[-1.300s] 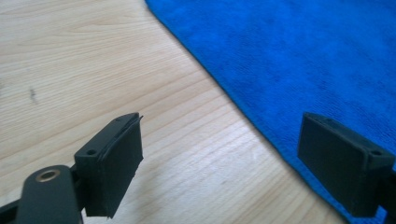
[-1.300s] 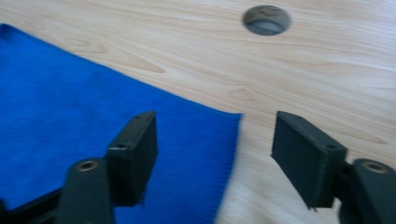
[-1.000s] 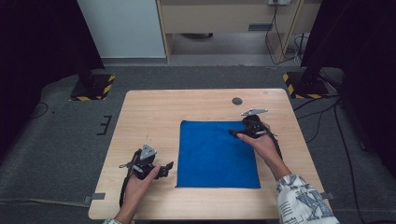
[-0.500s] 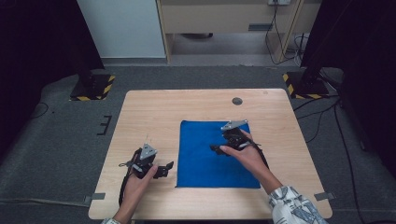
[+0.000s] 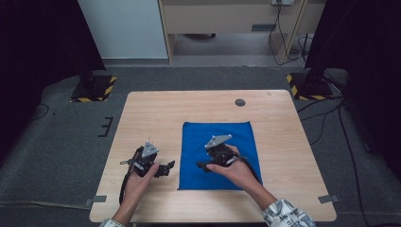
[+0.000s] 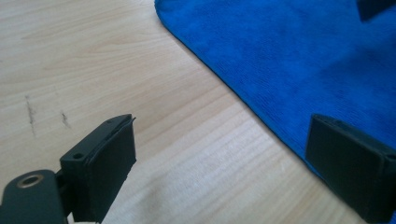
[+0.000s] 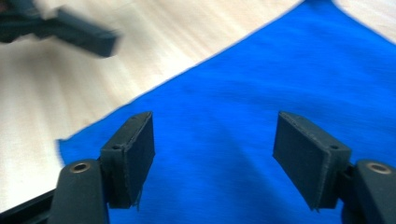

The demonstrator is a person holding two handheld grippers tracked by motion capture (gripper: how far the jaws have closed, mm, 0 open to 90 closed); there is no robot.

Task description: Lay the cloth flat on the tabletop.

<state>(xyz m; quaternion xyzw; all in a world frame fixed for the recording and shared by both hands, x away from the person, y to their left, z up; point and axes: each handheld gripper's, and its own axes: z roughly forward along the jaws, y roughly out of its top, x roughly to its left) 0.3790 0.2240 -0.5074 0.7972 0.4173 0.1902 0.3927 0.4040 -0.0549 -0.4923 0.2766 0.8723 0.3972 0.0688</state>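
Two tools, left [image 5: 166,167] and right [image 5: 202,165], gape empty above blue cloth [image 5: 236,135] (right's jaws just narrowed).

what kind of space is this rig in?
Probably a lab or recording studio rather than a home: a lone wooden table on grey carpet, black curtains on both sides, hazard-striped stand bases and loose cables on the floor.

Bright even table light, dark surroundings, right gripper view motion-blurred
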